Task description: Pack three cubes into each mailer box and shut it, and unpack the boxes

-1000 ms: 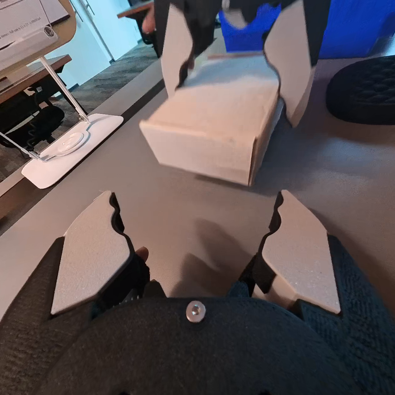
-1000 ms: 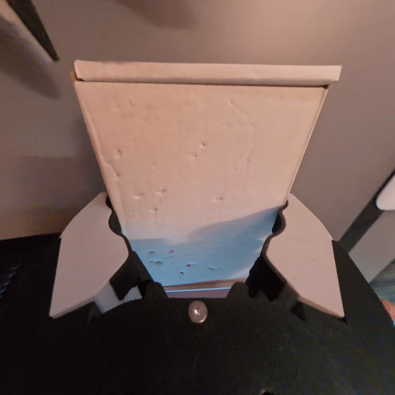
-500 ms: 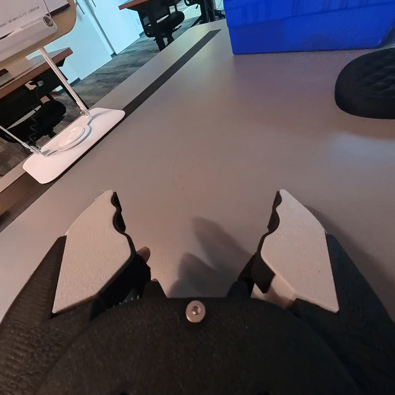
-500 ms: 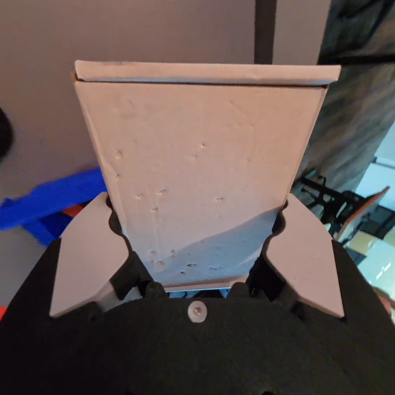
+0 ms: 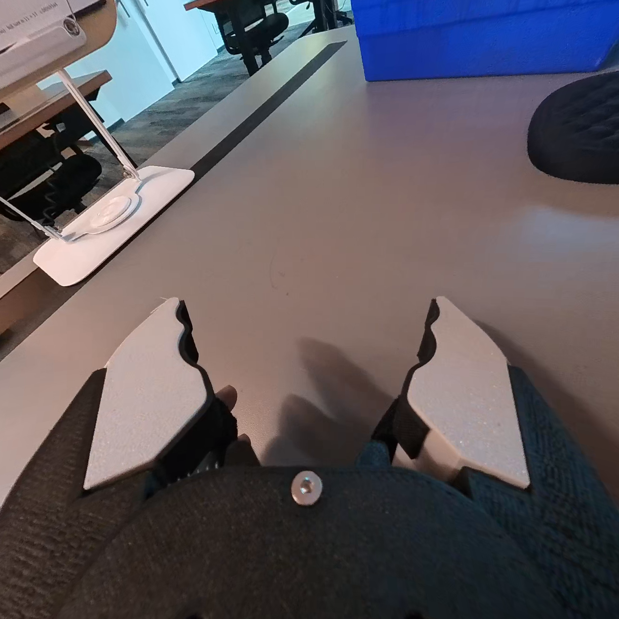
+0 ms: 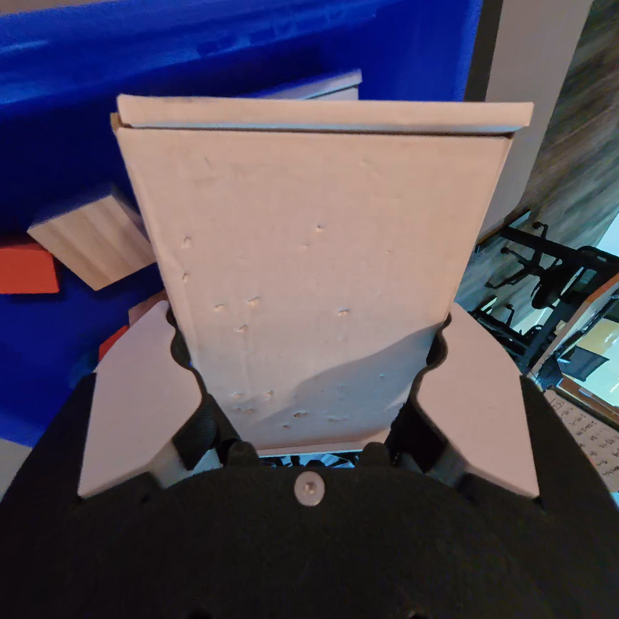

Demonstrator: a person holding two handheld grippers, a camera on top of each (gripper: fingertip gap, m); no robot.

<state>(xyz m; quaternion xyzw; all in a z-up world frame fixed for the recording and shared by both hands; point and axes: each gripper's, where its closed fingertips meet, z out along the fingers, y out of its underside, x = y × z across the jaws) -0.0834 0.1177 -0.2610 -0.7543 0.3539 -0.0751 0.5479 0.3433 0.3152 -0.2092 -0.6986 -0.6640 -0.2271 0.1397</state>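
Note:
My right gripper (image 6: pixel 308 308) is shut on a closed white mailer box (image 6: pixel 301 254) and holds it in the air over a blue bin (image 6: pixel 100 67). Inside the bin lie another white box (image 6: pixel 90 248), a third white box (image 6: pixel 331 87) behind the held one, and red cubes (image 6: pixel 26 271). My left gripper (image 5: pixel 308 304) is open and empty, low over the grey table (image 5: pixel 335 201). The blue bin (image 5: pixel 485 40) stands at the far end of the table in the left wrist view.
A white stand base (image 5: pixel 114 221) with slanted metal legs sits at the table's left edge. A black round cushion (image 5: pixel 579 130) lies at the right. Office chairs and desks stand beyond the table. The tips of one gripper are about 50 cm away from the tips of the other.
My right gripper has lifted the closed box off the table in front of my left gripper and carried it over the blue bin. My left gripper has stayed in place, open.

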